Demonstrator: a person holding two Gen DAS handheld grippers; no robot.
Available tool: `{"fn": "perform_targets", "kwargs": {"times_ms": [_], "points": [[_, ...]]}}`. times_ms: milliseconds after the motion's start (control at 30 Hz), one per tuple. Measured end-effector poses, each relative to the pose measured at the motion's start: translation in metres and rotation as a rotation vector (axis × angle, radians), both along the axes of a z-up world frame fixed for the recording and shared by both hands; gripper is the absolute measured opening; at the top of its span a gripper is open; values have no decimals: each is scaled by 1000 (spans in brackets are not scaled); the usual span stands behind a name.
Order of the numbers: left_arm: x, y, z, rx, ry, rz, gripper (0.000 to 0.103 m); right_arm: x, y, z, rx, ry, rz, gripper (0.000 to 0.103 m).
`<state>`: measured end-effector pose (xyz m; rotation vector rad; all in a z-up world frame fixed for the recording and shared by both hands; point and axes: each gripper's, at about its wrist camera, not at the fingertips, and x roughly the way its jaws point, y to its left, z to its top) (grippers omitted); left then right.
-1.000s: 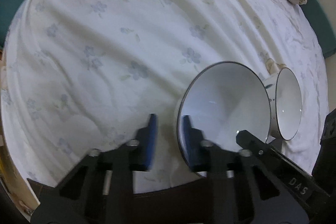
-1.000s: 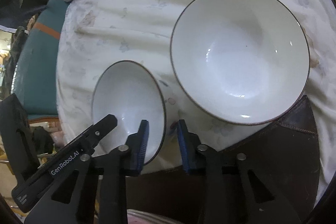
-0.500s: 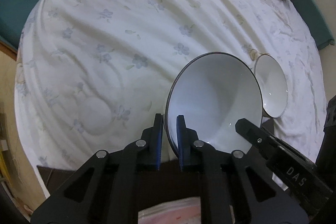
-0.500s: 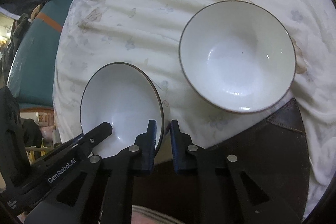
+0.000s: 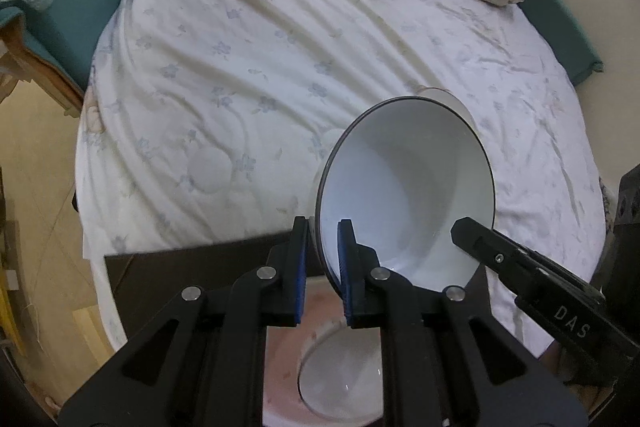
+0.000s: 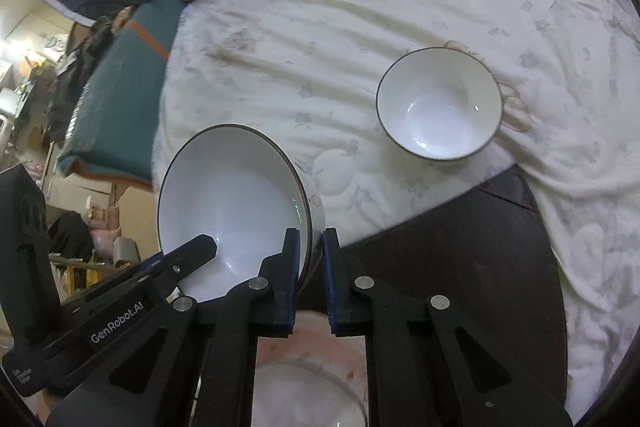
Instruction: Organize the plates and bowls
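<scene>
Above the bed [image 5: 280, 47], the left hand-held gripper [image 5: 323, 247] and right hand-held gripper [image 6: 311, 255] both pinch the big bowl's [image 5: 408, 195] rim, lifting it tilted. Small bowl [image 6: 438, 103] sits upright on the sheet, well apart.

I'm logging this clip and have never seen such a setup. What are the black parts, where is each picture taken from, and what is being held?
There is no robot here. A person holds a two-finger tool in each hand, and each tool has a fisheye camera looking along its fingers. One picture comes from the left gripper and the other from the right gripper. Each view also shows the other tool at its edge. Both sets of jaws pinch opposite rims of the same large bowl, which is tilted. A small bowl sits upright on the floral sheet. A dark mat lies at the near edge, and a pinkish dish shows beneath the tools.
</scene>
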<state>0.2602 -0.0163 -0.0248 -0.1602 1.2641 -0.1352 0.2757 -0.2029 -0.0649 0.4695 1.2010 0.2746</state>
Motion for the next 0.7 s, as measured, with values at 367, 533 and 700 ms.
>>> {"fn": "perform_targets", "kwargs": {"times_ms": [367, 533, 700], "points": [[-70, -3, 29, 29, -40, -40, 13, -65, -4, 31, 30, -35, 49, 13], [-99, 1, 23, 23, -33, -45, 13, -96, -4, 29, 50, -35, 78, 13], [-123, 8, 7, 3, -8, -44, 14, -120, -5, 17, 91, -17, 107, 13]]}}
